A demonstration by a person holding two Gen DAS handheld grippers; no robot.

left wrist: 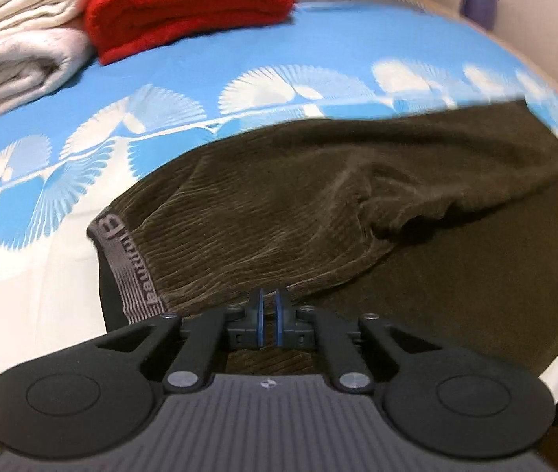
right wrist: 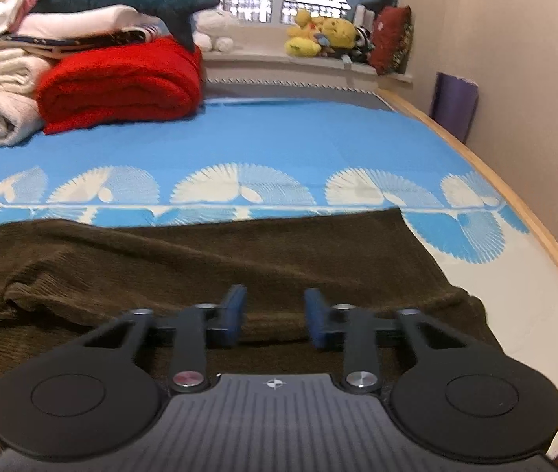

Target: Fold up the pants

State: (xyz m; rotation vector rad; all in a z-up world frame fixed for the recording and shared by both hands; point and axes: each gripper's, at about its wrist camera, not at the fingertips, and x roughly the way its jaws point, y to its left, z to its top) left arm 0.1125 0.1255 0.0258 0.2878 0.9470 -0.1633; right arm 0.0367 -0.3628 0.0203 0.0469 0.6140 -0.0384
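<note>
Brown corduroy pants (left wrist: pixel 318 204) lie spread across the blue-and-white bedsheet (left wrist: pixel 200 78), grey waistband (left wrist: pixel 129 271) at the left. Left gripper (left wrist: pixel 269 314) is clenched over the fabric edge near the waistband; right gripper (right wrist: pixel 275 318) hangs released above the legs.

The left gripper (left wrist: pixel 269 306) has its blue-padded fingers drawn almost together, a thin slit between them. The right gripper (right wrist: pixel 275 314) holds its fingers wide apart, level.

Both wrist views skim low, sharing the pants (left wrist: pixel 318 204).
</note>
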